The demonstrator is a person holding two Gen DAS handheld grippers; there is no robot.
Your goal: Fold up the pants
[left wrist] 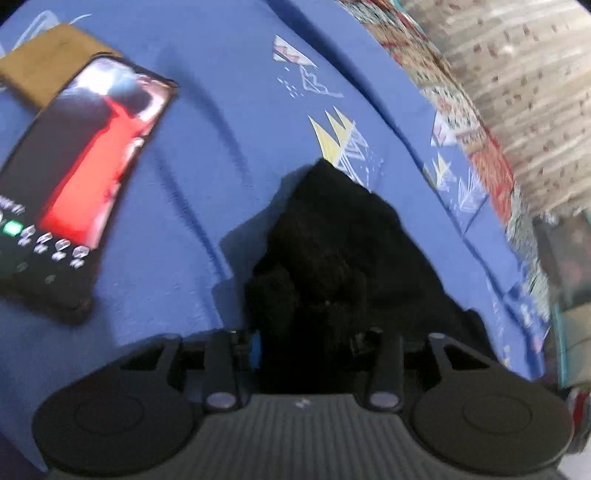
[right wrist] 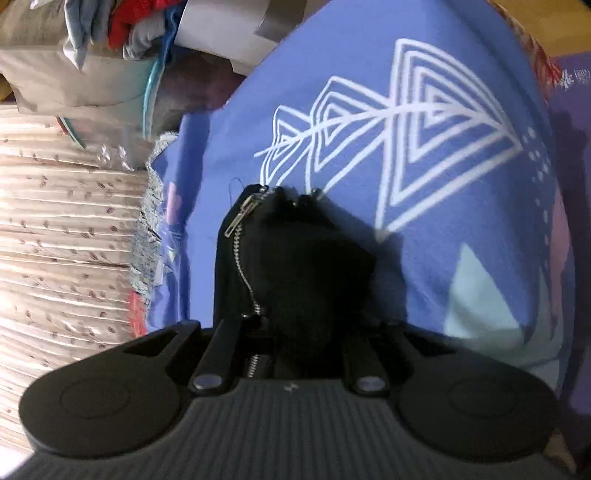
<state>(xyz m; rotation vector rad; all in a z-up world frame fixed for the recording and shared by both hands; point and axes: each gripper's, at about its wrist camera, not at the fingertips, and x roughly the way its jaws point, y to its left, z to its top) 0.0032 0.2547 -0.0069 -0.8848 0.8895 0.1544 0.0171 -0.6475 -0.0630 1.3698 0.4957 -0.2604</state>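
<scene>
The black pants (left wrist: 332, 251) hang bunched in front of my left gripper (left wrist: 310, 325), which is shut on the cloth above the blue patterned bedsheet (left wrist: 207, 155). In the right wrist view the same black pants (right wrist: 295, 266) show a silver zipper (right wrist: 242, 240) running down their left side. My right gripper (right wrist: 295, 321) is shut on that part of the pants. The fingertips of both grippers are hidden in the dark cloth.
A phone (left wrist: 74, 192) with a lit red screen lies on the sheet at the left, by a brown cloth (left wrist: 48, 66). A beige patterned curtain (right wrist: 66, 229) hangs past the bed edge. A pile of clothes (right wrist: 122, 33) sits at the upper left.
</scene>
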